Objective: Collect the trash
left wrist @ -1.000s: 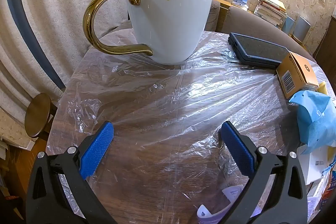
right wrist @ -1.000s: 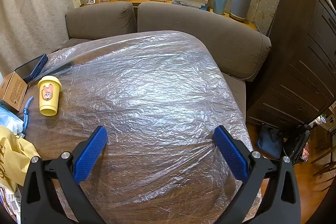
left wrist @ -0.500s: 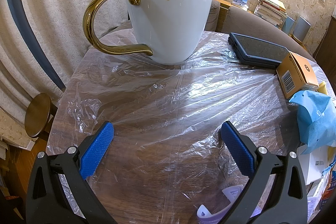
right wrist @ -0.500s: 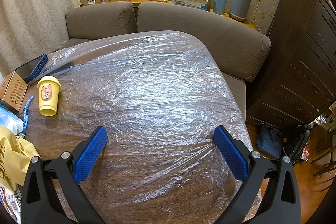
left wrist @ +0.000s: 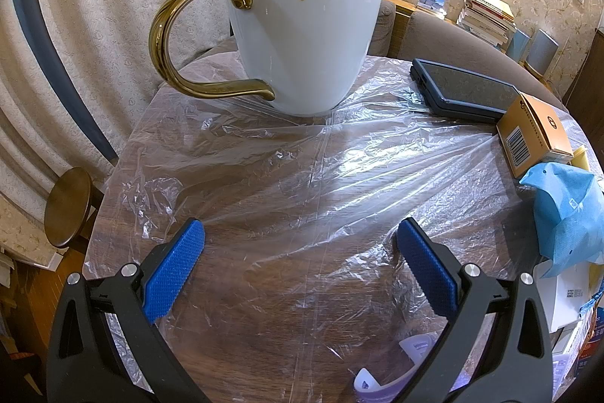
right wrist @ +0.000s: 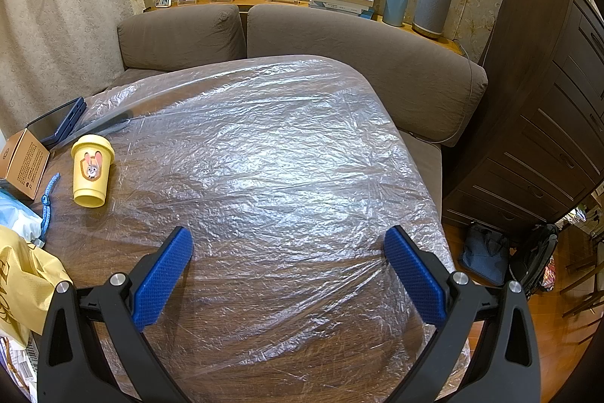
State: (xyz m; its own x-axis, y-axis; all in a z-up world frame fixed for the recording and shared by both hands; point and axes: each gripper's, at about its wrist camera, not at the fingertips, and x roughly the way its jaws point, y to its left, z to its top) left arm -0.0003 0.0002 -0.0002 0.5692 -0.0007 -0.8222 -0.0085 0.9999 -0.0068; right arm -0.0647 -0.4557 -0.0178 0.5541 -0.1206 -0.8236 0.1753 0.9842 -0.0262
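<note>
My left gripper point(left wrist: 300, 240) is open and empty above the plastic-covered wooden table point(left wrist: 287, 199). A crumpled blue cloth-like bag point(left wrist: 564, 214) and white paper packaging point(left wrist: 566, 293) lie to its right. A pale plastic scrap point(left wrist: 392, 369) sits just below the right finger. My right gripper point(right wrist: 288, 252) is open and empty over the table point(right wrist: 287, 161). A yellow bag point(right wrist: 22, 286) and blue-white wrapping point(right wrist: 19, 214) lie at its left. A small yellow cartoon cup point(right wrist: 91, 170) stands further left.
A large white mug with a gold handle point(left wrist: 302, 36) stands ahead of the left gripper. A dark tablet point(left wrist: 460, 93) and an orange box point(left wrist: 532, 135) are at right. A sofa point(right wrist: 339, 48) runs behind the table, a dark cabinet point(right wrist: 547, 101) at right, a stool point(left wrist: 68, 203) at left.
</note>
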